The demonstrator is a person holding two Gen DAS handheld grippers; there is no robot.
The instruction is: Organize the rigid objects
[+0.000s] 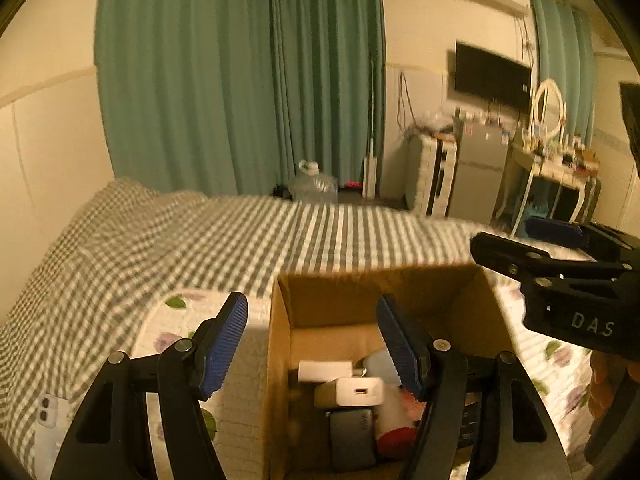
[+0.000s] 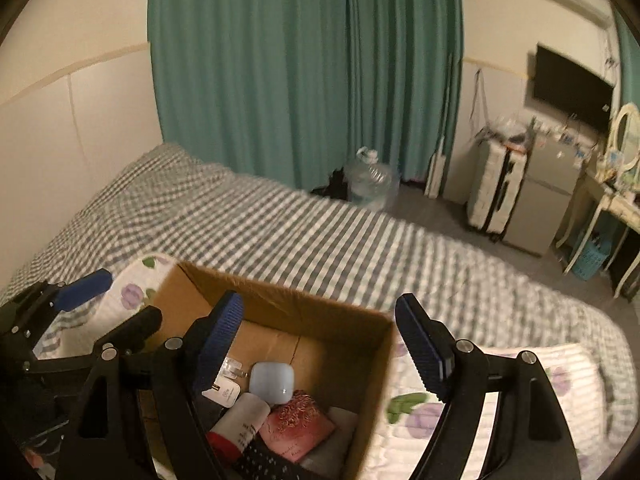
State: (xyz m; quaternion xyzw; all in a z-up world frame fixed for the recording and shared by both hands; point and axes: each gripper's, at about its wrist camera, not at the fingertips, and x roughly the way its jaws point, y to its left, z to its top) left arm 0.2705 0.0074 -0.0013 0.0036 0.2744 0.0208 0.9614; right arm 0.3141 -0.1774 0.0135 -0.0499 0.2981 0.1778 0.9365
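Note:
An open cardboard box [image 1: 280, 344] [image 2: 372, 360] sits on the bed and holds several small rigid objects: a white charger [image 1: 360, 391], a grey case [image 1: 352, 436], a white tube with a red cap [image 2: 236, 426], a pale blue rounded case [image 2: 272, 382] and a pink box [image 2: 298, 426]. My left gripper [image 1: 312, 344] is open and empty above the box's left wall. My right gripper [image 2: 320, 348] is open and empty above the box; it also shows in the left wrist view [image 1: 528, 244]. The left gripper shows at the left of the right wrist view [image 2: 116, 296].
The box rests on a floral quilt [image 2: 500, 400] over a grey checked bedspread [image 1: 200, 232]. A white phone [image 1: 48, 412] lies on the bed at the left. Beyond the bed are green curtains [image 1: 240, 80], a water jug [image 2: 370, 182], a suitcase [image 2: 496, 188] and a dressing table [image 1: 556, 168].

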